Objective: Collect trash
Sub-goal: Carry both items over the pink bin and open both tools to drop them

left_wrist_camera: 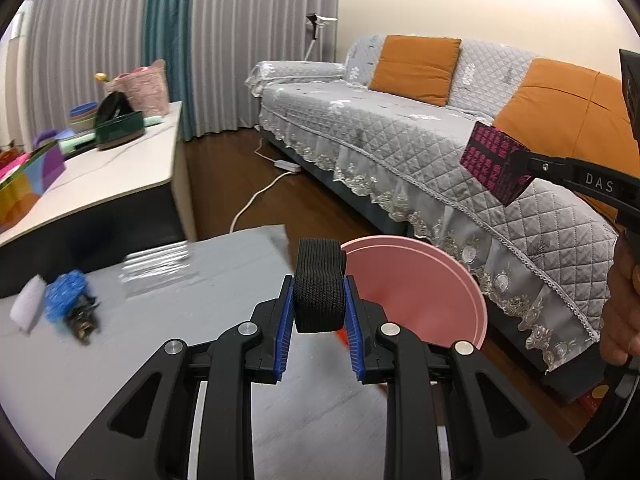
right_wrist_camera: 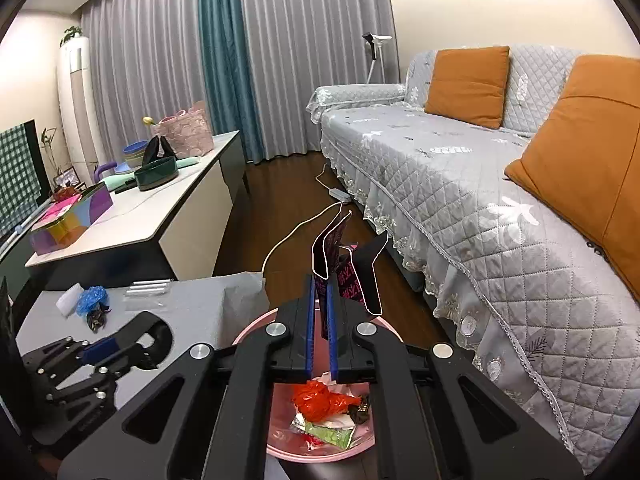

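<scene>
The left gripper point(left_wrist_camera: 319, 312) pinches a black elastic band point(left_wrist_camera: 319, 286); the right gripper point(right_wrist_camera: 320, 308) clamps a patterned box point(right_wrist_camera: 348, 276) above the pink bin point(right_wrist_camera: 280, 450), probably for dropping.

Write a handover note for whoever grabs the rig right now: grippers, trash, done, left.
Left gripper: shut on a folded black strap, near the rim of the pink bin.
Right gripper: shut on a flattened black-and-magenta box, above the bin.
Bin: beside the grey table, in front of the sofa; it already holds a red bag and other wrappers.
Done: some trash binned; both grippers loaded.
Left: drop box and strap in, then likely fetch the blue wrapper, the white scrap and the dark wrapper at the table's far left.
</scene>
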Motion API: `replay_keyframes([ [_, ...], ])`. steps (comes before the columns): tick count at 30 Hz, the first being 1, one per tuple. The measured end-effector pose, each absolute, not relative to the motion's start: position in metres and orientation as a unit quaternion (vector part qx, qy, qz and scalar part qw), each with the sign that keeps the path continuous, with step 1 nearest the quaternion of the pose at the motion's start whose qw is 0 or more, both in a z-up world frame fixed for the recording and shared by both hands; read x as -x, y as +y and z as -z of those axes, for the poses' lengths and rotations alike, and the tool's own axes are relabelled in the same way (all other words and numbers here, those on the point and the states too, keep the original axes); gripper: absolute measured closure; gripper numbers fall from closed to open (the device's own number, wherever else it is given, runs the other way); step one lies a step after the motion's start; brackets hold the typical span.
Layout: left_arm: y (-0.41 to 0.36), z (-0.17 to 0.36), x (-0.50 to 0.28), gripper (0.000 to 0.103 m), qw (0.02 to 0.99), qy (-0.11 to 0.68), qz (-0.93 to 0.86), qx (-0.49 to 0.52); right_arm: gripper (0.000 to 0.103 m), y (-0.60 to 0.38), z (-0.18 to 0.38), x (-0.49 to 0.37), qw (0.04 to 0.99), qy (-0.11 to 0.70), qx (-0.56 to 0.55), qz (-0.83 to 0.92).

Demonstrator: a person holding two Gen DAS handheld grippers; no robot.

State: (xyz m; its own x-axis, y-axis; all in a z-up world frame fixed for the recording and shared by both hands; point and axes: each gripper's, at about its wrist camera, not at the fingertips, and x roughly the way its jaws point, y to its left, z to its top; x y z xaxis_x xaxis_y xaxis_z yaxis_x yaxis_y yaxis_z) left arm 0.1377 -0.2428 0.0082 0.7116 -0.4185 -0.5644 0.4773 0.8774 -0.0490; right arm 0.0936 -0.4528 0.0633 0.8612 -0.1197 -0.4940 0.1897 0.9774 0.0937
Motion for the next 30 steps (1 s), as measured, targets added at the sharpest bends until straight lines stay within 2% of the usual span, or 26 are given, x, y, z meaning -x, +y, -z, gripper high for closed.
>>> replay_keyframes([
  [13, -0.292, -0.003, -0.168, 0.079, 0.915, 0.301, 0.262, -0.066, 0.097, -0.472, -0.05, -0.112, 0.957, 0.264, -0.083, 0.087],
  [28, -0.308, 0.006, -0.183, 0.079, 0.907, 0.313, 0.272, -0.071, 0.096, -0.476, -0.035, -0.123, 0.948, 0.296, -0.099, 0.066],
  [30, -0.308, 0.007, -0.185, 0.067, 0.903, 0.319, 0.279, -0.068, 0.093, -0.475, -0.032, -0.125, 0.945, 0.306, -0.098, 0.066],
])
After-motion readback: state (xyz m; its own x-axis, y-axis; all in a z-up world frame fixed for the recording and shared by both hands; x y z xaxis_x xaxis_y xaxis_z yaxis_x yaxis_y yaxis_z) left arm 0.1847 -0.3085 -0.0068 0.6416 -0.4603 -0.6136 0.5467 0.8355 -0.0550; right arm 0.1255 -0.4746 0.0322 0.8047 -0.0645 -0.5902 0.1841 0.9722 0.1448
